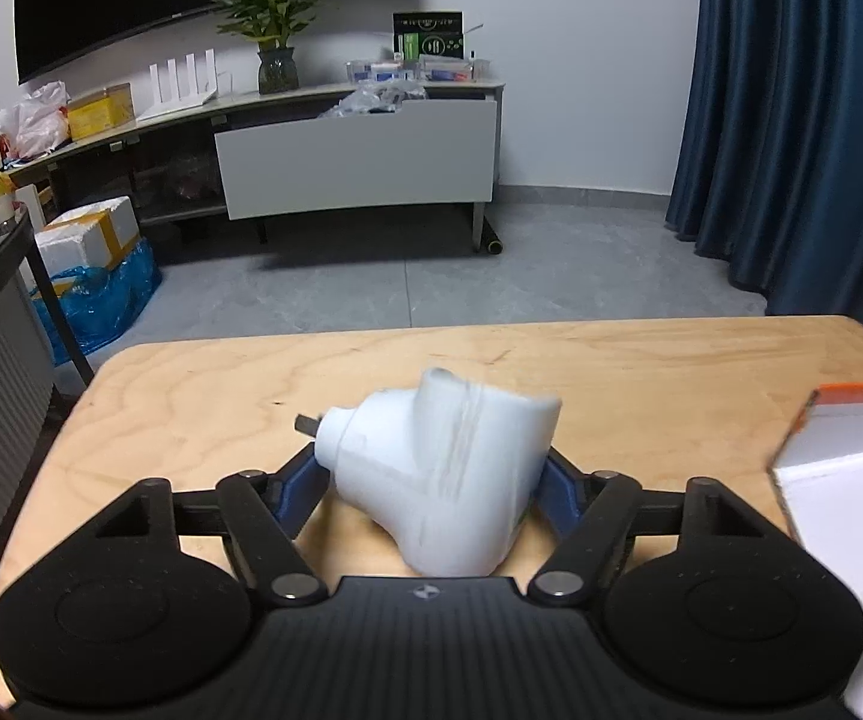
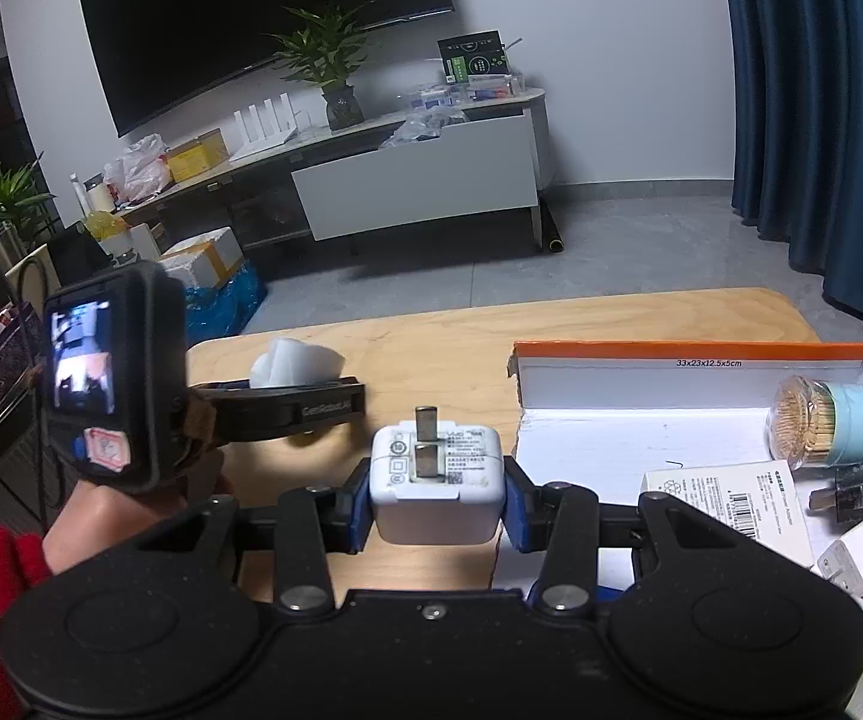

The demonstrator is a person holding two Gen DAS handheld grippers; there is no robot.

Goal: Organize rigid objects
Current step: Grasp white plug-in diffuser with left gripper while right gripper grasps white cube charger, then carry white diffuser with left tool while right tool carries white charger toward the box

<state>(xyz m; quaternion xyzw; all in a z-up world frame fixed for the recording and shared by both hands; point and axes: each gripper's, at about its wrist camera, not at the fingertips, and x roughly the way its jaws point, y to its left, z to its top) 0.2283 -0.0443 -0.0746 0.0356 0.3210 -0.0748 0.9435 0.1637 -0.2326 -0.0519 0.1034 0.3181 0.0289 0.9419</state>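
Note:
My left gripper [image 1: 431,474] is shut on a bulky white plastic part [image 1: 437,474] with a short metal pin at its left end, held above the wooden table [image 1: 191,420]. The part also shows in the right wrist view [image 2: 293,363], with the left gripper [image 2: 335,405] to my left. My right gripper [image 2: 436,507] is shut on a white wall charger [image 2: 436,480], prongs pointing up and forward, just left of the orange-rimmed white box [image 2: 611,414].
The box also shows at the right edge of the left wrist view [image 1: 839,450]. In it lie a toothpick jar with a blue cap [image 2: 827,423], a black plug [image 2: 857,489], a white labelled carton [image 2: 725,492] and another white charger [image 2: 851,558]. Floor lies beyond the table's far edge.

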